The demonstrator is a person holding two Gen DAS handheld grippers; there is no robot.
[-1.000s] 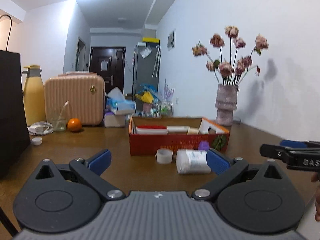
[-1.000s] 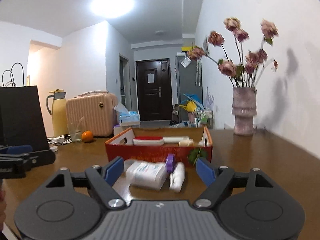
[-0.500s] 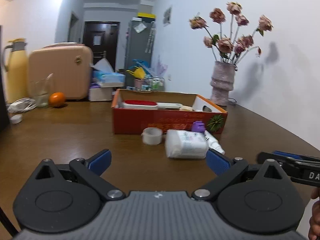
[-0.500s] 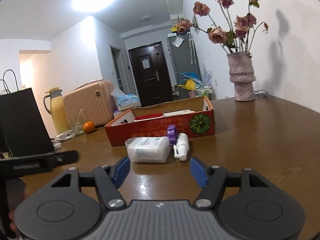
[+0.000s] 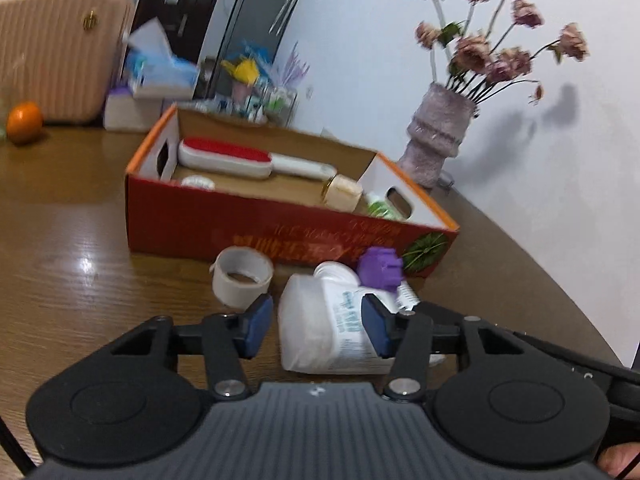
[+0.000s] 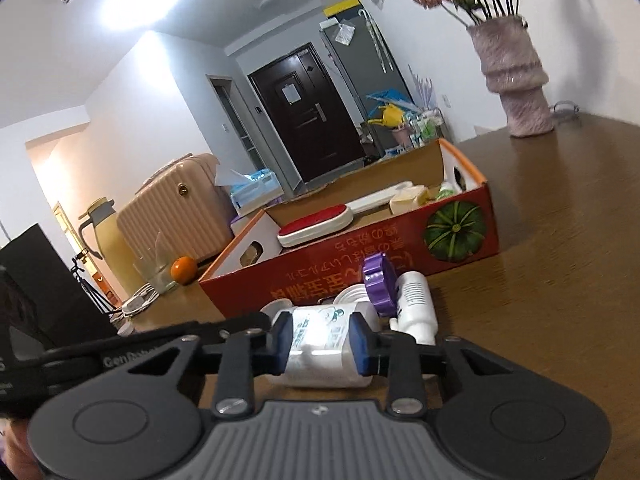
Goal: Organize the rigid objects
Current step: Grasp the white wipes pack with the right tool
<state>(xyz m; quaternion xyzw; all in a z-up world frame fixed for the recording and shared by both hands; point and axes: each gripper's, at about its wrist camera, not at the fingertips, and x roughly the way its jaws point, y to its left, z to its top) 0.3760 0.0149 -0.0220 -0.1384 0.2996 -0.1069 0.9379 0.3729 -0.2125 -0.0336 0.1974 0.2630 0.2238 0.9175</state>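
A white plastic jar (image 5: 320, 320) with a blue label lies on its side on the wooden table in front of a red cardboard box (image 5: 256, 232). My left gripper (image 5: 316, 326) is open with its blue pads on either side of the jar. My right gripper (image 6: 320, 340) is also open, its pads close around the same jar (image 6: 320, 344). A tape roll (image 5: 242, 276), a purple cap (image 5: 380, 268) and a small white bottle (image 6: 414, 304) lie beside the jar. The box holds a red-and-white brush (image 5: 240, 158) and small bottles.
A vase of dried flowers (image 5: 438, 136) stands at the back right by the wall. A pink suitcase (image 5: 52, 64), an orange (image 5: 24, 122), tissue boxes (image 5: 156, 80) and a yellow jug (image 6: 94, 224) stand at the back left. A black bag (image 6: 44, 292) is at the left.
Both grippers have moved forward and down to the white jar, and their jaws have narrowed around it. The views have tilted toward the table.
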